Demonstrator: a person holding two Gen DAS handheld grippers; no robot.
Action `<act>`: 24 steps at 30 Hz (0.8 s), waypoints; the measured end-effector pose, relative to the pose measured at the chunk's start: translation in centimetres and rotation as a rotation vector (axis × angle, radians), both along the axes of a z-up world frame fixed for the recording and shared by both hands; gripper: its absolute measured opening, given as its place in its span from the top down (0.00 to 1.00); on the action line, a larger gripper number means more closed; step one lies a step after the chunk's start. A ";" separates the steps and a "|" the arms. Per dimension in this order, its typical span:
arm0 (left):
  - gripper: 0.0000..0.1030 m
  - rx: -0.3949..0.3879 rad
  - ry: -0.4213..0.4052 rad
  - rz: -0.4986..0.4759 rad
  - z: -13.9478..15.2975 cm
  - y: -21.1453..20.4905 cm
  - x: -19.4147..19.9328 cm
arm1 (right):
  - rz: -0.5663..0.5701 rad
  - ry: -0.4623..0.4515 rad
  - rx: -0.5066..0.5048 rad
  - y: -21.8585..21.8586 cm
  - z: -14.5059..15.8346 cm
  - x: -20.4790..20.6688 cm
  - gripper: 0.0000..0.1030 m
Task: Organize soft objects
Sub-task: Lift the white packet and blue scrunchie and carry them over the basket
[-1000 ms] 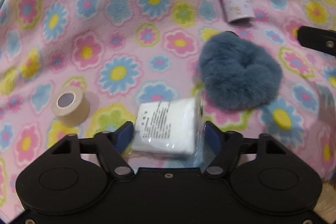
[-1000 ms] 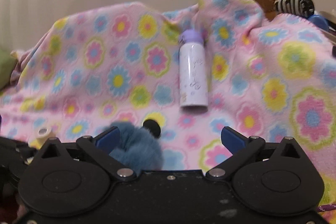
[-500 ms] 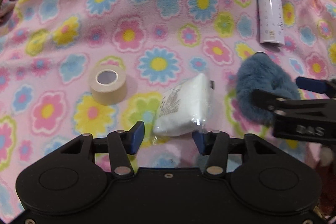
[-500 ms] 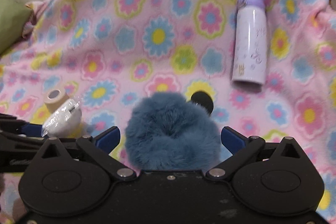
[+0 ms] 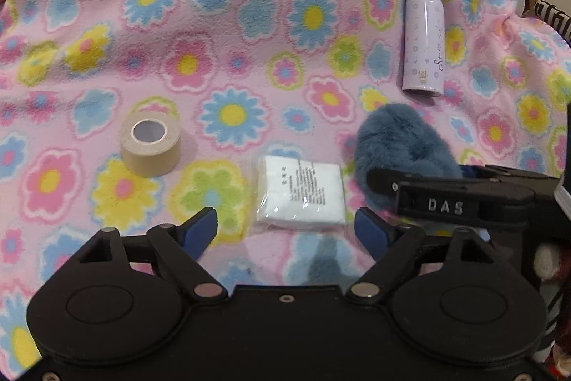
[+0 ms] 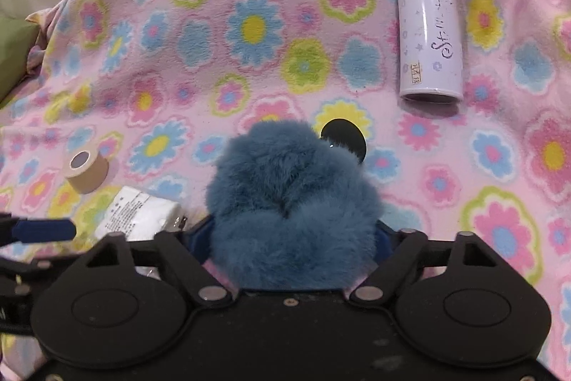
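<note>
Spread wide under everything: a pink flowered blanket (image 5: 249, 66), carrying all the pieces. Taken here as the landmark: the blue fluffy toy (image 6: 292, 202), largest of the soft things, lying near the blanket's middle with a small black disc (image 6: 343, 139) touching its far edge.

Far beyond the toy and to its right: a lilac bottle (image 6: 428, 24) on its side, hard, probably no part of the sorting. Just left of the toy: a white wrapped pack (image 5: 301, 193), lying flat and free. Further left of the toy, past the pack: a beige tape roll (image 5: 150, 143), standing on end.

Right gripper (image 6: 292, 238) straddling the toy, jaws just closing, blue pads sunk out of sight in the fur at both flanks (firm hold or only brushing, cannot tell). Left gripper (image 5: 285, 225) just short of the pack, jaws just opening, released, pads clear on both sides.

Step in hand, by the look of it: pack set down beside the toy, toy being grasped. Next move: squeeze deep enough to reach past the pile, then lift straight, minding the disc and the neighbouring pack.
</note>
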State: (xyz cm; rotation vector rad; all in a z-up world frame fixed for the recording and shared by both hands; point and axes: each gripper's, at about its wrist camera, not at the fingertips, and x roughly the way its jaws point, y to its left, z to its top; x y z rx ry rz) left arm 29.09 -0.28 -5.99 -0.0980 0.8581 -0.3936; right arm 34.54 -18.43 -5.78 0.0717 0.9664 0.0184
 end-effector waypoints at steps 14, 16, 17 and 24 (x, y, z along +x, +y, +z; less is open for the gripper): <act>0.20 0.147 0.052 0.043 -1.4 -3.6 3.7 | -0.069 0.010 -0.060 -2.3 1.0 -1.2 0.04; 0.19 0.170 0.055 0.052 -1.4 -4.0 3.8 | -0.067 0.008 -0.070 -2.2 0.7 -0.9 0.02; 0.19 0.183 0.056 0.060 -1.5 -4.1 3.9 | -0.067 0.010 -0.068 -2.1 0.6 -0.7 0.02; 0.18 0.205 0.065 0.095 -1.7 -4.2 4.5 | -0.093 0.017 -0.055 -2.5 -0.1 0.4 0.02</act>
